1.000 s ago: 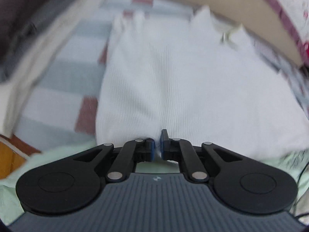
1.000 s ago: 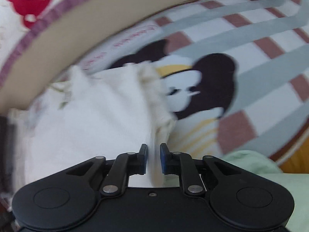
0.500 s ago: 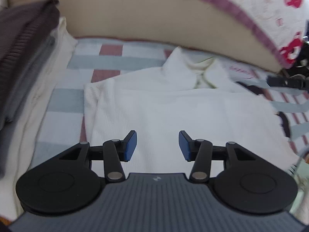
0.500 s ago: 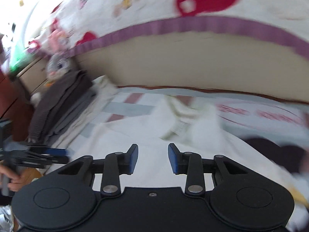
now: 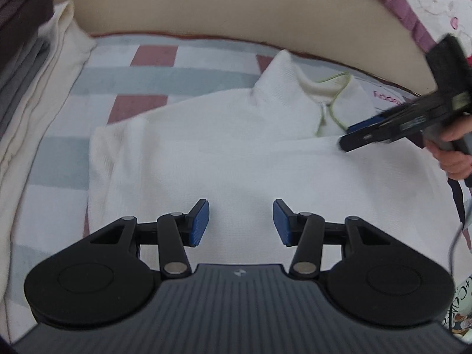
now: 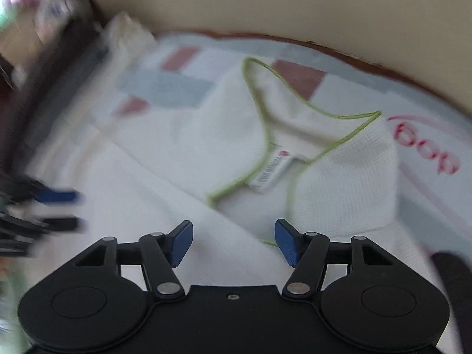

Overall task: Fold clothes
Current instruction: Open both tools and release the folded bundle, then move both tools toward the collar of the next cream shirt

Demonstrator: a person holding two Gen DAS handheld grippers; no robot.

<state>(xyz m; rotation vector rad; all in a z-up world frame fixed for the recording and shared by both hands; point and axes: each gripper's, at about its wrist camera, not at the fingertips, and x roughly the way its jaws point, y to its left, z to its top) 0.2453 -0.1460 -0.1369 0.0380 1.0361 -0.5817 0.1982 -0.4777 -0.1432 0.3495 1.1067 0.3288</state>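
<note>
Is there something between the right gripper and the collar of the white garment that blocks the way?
Nothing visible does. The right gripper is open above the white garment, and its green-edged collar lies uncovered just ahead of the jaws.

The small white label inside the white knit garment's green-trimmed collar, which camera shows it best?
The right wrist view: the small white label faces the camera inside the green-trimmed collar. The left wrist view shows only a tiny, unreadable sliver.

**Shirt spread flat on a bed**

A shirt [image 5: 236, 153] lies on the blanket [image 5: 153, 76], its collar [image 6: 295, 135] at 12 o'clock toward the headboard [image 5: 206, 6]. A pile of folded clothes [image 5: 26, 67] sits at 9 o'clock. The left gripper [image 5: 240, 224] hovers over the hem at 6 o'clock; the right gripper [image 6: 233, 242] is beside the collar at 2 o'clock.
</note>
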